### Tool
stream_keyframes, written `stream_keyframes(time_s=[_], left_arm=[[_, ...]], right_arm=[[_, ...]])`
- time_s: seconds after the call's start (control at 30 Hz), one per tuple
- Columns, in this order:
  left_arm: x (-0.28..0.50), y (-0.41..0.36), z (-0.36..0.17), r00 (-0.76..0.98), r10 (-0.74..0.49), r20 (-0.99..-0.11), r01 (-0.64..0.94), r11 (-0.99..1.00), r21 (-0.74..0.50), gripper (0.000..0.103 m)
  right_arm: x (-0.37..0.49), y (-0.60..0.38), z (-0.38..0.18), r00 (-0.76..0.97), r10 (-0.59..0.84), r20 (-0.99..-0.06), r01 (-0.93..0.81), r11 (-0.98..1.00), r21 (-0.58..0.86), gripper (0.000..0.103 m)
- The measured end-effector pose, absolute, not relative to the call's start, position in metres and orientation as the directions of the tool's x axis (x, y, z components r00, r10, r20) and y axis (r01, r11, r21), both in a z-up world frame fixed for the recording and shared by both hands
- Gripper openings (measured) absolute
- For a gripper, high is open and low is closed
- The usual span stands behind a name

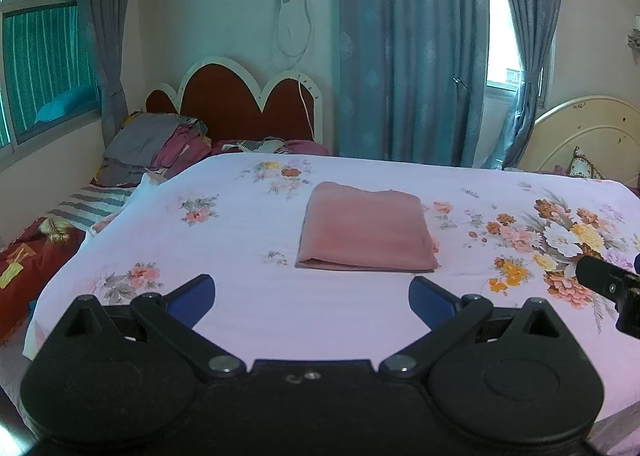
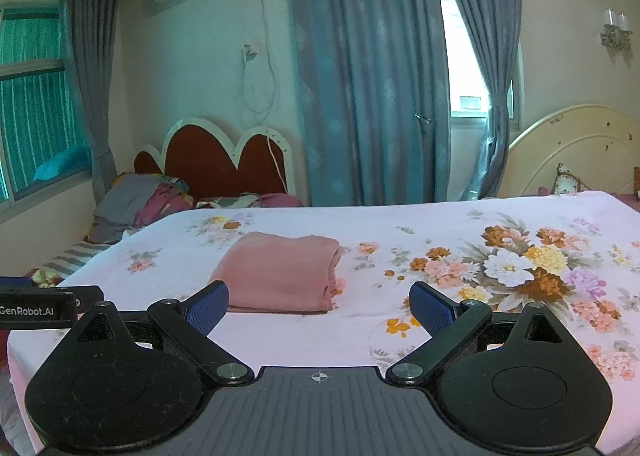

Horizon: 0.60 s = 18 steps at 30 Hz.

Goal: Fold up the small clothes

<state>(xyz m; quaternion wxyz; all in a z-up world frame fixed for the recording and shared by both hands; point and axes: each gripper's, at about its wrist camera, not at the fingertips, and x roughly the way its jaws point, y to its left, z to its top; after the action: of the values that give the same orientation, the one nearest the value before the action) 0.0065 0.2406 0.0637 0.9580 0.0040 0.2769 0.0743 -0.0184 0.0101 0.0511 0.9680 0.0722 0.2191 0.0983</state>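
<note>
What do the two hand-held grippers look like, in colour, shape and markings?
Both are alike: the left gripper and right gripper have matte black bodies with two rounded lobes, triangular cut-outs, silver pivot bolts and angled black link arms. Each finger ends in a blue textured pad. The right gripper's ribbed grey centre plate bears a small crosshair mark. The left gripper's side reads "GenRobot.AI".

I see a soft, matt pink cloth (image 1: 366,230) on my bed's smooth floral cotton sheet (image 1: 248,320). My left claw (image 1: 312,298) is matt black plastic, with textured blue pads (image 2: 434,312) and shiny metal rivets (image 2: 405,370).
</note>
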Motion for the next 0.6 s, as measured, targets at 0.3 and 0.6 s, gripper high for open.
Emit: stream_keyframes(time_s=[0.3,0.6], left_arm=[[0.0063,0.2393,0.0638,0.836,0.147,-0.529,-0.144,0.988,0.048,0.103],[0.0068,0.2395,0.0638,0.835,0.148,-0.53,-0.144,0.988,0.048,0.103]], right_arm=[[-0.0177,0.0087,0.0497,0.884,0.226,-0.41,-0.16,0.969,0.189,0.096],[-0.0164,0.007,0.0482,0.882,0.228,-0.413,-0.158,0.968,0.196,0.096]])
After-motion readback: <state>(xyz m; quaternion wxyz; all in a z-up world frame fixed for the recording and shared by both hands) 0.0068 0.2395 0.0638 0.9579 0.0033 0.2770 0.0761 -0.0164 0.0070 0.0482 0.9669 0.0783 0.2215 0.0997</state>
